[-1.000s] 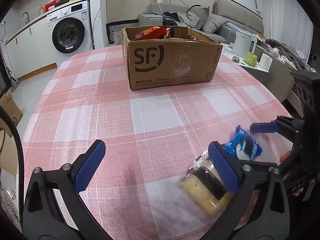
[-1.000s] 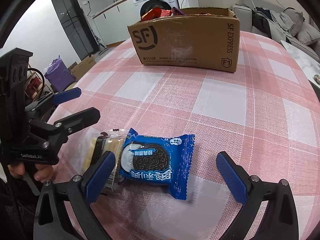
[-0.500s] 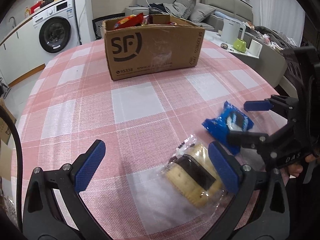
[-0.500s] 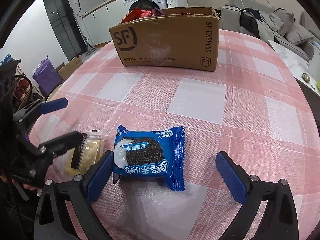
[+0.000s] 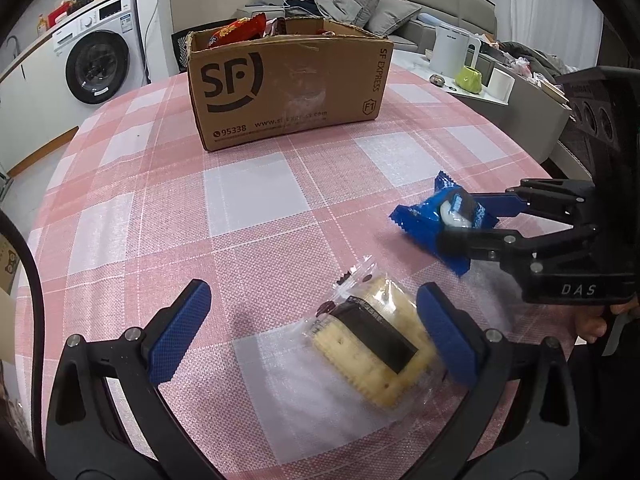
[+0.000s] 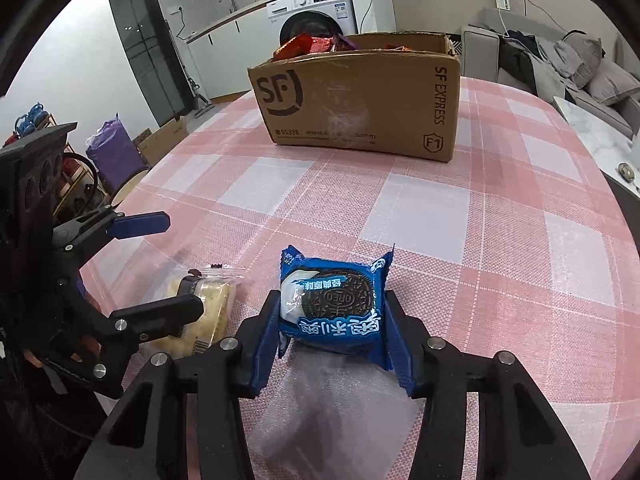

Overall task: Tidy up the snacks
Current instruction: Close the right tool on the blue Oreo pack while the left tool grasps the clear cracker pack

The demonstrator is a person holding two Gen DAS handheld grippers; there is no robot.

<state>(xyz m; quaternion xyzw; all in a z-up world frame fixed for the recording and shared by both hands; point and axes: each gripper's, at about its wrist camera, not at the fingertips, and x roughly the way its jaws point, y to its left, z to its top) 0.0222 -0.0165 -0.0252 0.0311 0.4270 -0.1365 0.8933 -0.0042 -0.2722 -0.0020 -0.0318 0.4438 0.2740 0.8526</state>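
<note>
Oreo packet (image 6: pixel 332 308) sits clamped between the right gripper (image 6: pixel 332 332) pads, whose jaws have just closed on it, near side of the cardboard box (image 6: pixel 360 100). Cracker packet (image 5: pixel 372 340) lies closer still to the camera edge, well short of the box, between the spread jaws of the left gripper (image 5: pixel 312 332), untouched, nearer the right-hand pad. Its long axis runs skew to the jaw line; left hand is nearer it.

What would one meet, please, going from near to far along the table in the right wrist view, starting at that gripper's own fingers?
Right gripper, shut on the blue Oreo packet → bare stretch of checked tablecloth → cardboard box with snacks inside → washing machine beyond the table.
</note>
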